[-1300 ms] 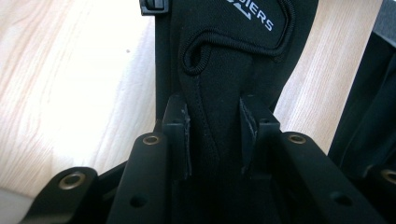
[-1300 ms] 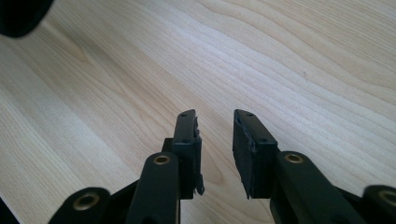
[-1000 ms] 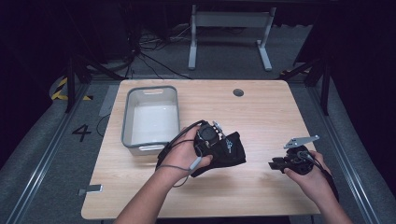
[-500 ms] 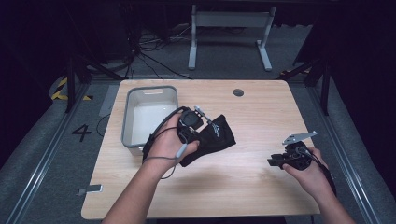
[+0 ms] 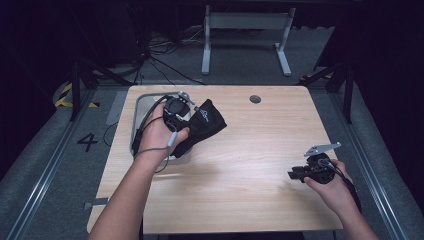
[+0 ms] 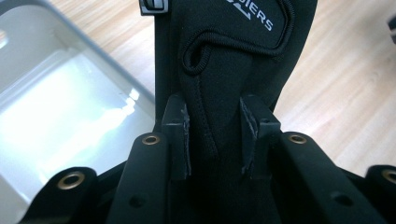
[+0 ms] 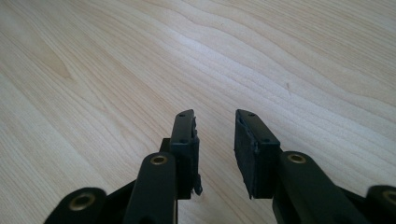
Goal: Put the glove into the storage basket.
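Centrally gripped in the left gripper (image 5: 176,114) is a black fabric pouch (image 5: 202,126), soft and padded, with a corded seam curving across its face and white lettering printed near its far end. In the high view it hangs off the bench (image 5: 240,165), tilted, its wider end pointing away from the hand toward the middle of the wooden top, its lower end dipping toward the tray's near corner.

Just beside and partly under the left hand (image 5: 157,132) sits a shallow grey tray (image 5: 141,107) with a pale, shiny floor, placed at the bench's far left. A small dark round hole (image 5: 255,99) marks the bench near its far edge. Metal table legs and loose cables lie on the dark floor behind. Nothing stands between the pouch and the tray.

From the left gripper view, the pouch (image 6: 233,70) runs straight up between the two black jaws, which are partly closed and press on its narrow waist from either side; the tray (image 6: 60,121) lies below to one side.

Well apart, at the bench's near right, the right gripper (image 5: 300,173) is held low over bare wood. Its jaws stand moderately apart with nothing between them.
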{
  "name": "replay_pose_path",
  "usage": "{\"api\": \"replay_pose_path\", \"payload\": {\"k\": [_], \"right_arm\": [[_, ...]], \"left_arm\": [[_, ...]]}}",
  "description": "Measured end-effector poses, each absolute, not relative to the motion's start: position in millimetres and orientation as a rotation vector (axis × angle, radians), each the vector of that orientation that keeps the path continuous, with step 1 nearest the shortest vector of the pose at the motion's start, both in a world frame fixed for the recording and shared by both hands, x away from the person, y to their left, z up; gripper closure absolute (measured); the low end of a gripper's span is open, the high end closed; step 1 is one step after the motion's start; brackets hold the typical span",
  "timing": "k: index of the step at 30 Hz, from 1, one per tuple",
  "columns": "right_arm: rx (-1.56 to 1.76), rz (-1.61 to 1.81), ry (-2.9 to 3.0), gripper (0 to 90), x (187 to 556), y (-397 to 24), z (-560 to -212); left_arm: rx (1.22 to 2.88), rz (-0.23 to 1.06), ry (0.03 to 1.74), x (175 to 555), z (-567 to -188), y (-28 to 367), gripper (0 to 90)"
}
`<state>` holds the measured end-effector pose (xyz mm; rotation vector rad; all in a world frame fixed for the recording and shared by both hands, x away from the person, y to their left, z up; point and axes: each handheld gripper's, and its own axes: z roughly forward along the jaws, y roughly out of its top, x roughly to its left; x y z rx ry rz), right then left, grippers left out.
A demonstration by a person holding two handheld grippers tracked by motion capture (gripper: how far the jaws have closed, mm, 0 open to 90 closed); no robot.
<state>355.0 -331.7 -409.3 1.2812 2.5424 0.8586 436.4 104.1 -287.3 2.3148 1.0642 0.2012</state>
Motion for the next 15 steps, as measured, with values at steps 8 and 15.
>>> {"api": "replay_pose_path", "payload": {"k": [8,15], "right_arm": [[1.307,0.847,2.535,69.0,352,-338,-413],[1.319,0.845,2.527,68.9,349,-340,-414]], "left_arm": [[2.199,0.253,1.220,467,-289,138,67.4],[2.108,0.242,1.362,488,-303,151,67.3]]}}
